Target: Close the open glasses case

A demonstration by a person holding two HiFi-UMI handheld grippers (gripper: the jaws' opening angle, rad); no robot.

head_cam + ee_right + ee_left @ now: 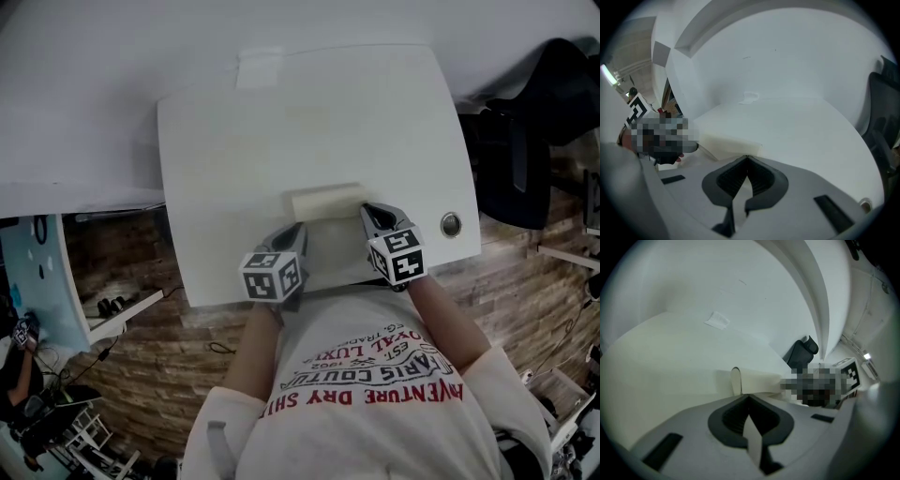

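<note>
Head view: closed, empty left tool and right tool at glasses case ends; grommet nearby.

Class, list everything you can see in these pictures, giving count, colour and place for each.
case: one, cream, near the table's front edge, between the claws
table: one, white, fills the middle
tape: one patch, white, far side of the table
grommet: one, silver-rimmed, table's front right corner
chair: one, black, right of the table
shirt: one, white with red print, on the person
left claw: one, grey, at the case's left end, jaws together
right claw: one, grey, at the case's right end, jaws together
</note>
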